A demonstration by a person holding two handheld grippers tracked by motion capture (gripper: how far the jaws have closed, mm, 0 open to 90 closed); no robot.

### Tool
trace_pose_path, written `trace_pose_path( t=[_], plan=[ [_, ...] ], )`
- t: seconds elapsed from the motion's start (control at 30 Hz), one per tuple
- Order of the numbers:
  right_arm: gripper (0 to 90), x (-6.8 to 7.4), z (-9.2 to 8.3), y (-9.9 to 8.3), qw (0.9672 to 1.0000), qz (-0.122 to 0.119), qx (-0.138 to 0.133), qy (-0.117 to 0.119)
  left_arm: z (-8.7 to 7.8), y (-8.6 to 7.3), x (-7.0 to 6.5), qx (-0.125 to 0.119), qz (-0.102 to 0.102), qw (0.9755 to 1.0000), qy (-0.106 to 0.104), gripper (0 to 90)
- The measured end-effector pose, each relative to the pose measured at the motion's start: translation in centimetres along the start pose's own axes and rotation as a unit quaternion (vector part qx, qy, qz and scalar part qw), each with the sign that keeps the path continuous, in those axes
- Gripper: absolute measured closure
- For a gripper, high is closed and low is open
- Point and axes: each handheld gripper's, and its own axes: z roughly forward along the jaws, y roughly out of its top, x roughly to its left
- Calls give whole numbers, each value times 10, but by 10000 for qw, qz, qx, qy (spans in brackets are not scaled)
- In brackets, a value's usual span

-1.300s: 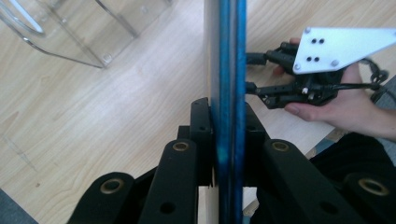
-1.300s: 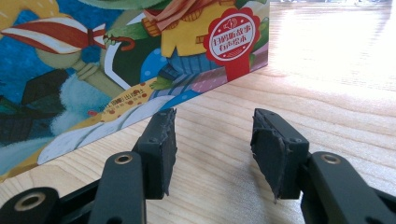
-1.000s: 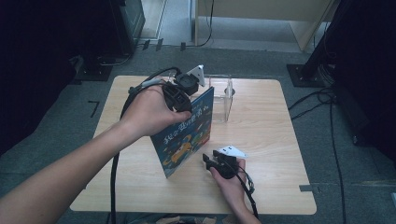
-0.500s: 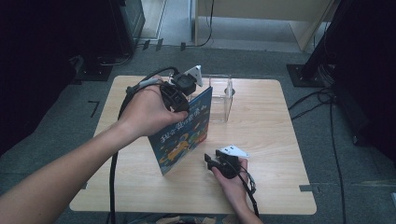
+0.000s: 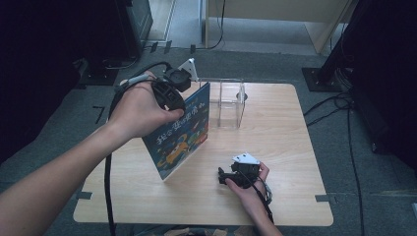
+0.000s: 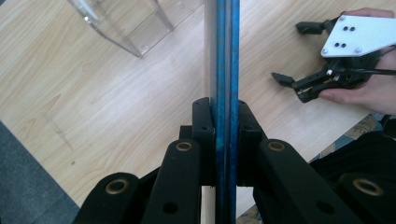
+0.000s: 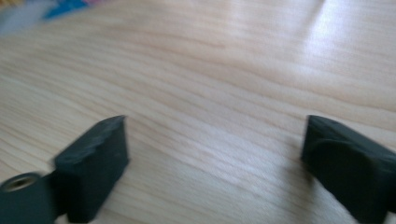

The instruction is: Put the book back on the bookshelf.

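The book (image 5: 183,132) is held up on its bottom corner on the table (image 5: 275,162), just in front of the clear box (image 5: 227,102). It is pinched by its top edge in the left gripper (image 5: 173,93), likely so it can be slid into the box. The right gripper (image 5: 227,176), near the book, has just been opened wide, and nothing is held in it.

One book (image 5: 183,132), one clear stand (image 5: 227,102), two grippers.
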Motion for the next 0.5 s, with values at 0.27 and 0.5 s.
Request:
trace_pose_path(
  t=[0.27,0.5],
  plan=[
    [0,-18,-3,-3,9997,-77,101,-191,-6,-5,20,-9,-240,9997,104,844],
    [0,-38,-11,-9,9994,54,107,-318,-8,-2,31,-32,-434,9989,166,845]
  ],
)
